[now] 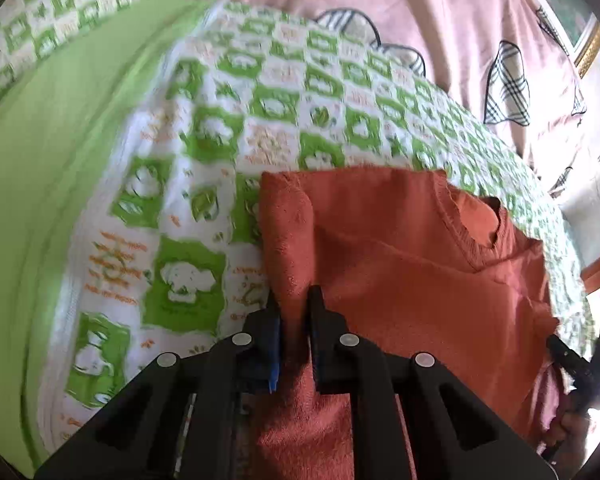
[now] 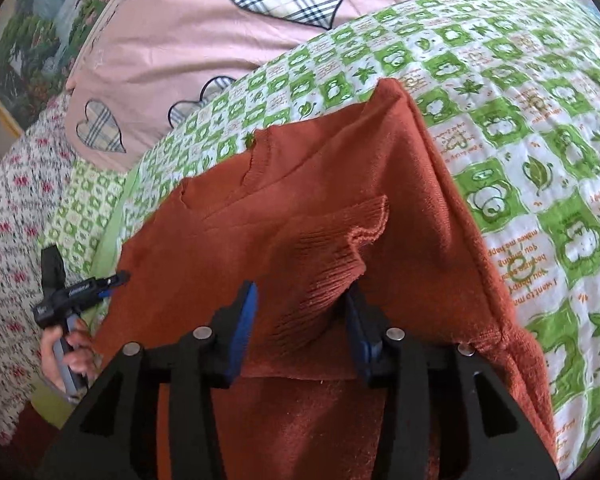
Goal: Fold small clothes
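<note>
A rust-orange knit sweater (image 1: 412,264) lies on a green-and-white checked quilt (image 1: 260,112), its neckline toward the far side. My left gripper (image 1: 295,300) is shut on a fold at the sweater's left edge. In the right wrist view the sweater (image 2: 308,184) fills the middle, and my right gripper (image 2: 302,300) has a ribbed cuff (image 2: 340,256) bunched between its pads; the jaws stand fairly wide around the thick fabric. The left gripper (image 2: 116,280) shows at the sweater's left edge there. The right gripper (image 1: 552,344) shows at the sweater's right edge in the left wrist view.
A pink cover with plaid hearts (image 2: 228,40) lies beyond the quilt. A plain green sheet (image 1: 52,128) sits at the left. A floral red-and-white fabric (image 2: 12,240) borders the far left. A framed picture (image 2: 28,40) hangs on the wall.
</note>
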`<state>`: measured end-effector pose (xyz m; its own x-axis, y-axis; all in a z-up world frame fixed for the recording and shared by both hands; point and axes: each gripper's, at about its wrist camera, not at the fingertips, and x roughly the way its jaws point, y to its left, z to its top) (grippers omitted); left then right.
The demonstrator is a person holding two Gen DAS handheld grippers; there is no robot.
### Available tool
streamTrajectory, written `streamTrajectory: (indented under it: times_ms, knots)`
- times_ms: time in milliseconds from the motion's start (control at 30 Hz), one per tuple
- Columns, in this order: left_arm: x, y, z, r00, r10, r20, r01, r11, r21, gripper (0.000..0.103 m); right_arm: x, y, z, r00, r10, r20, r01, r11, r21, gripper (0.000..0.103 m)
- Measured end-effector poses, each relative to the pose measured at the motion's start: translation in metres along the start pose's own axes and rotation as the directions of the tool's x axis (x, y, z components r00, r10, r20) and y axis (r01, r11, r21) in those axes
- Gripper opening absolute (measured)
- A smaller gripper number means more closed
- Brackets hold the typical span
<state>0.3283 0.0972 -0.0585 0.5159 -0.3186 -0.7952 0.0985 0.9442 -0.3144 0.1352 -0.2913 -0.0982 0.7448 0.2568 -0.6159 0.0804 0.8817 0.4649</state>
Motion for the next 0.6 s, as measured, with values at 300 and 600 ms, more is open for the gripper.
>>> streamTrajectory:
  times_ms: [300,600]
  knots:
    - [-0.001,0.011,-0.008,0.997,0.026,0.074,-0.022,0.998,-0.051,0.008,0.014,0.008,0.014,0.992,-0.122,0.012,0.123,0.985,-0.118,0.012]
    - [-0.026,0.007,-0.023,0.996,0.084,0.043,-0.082,0.995,-0.054,0.013,-0.026,-0.014,-0.001,0.986,-0.165,0.02,0.165,0.986,-0.027,0.029]
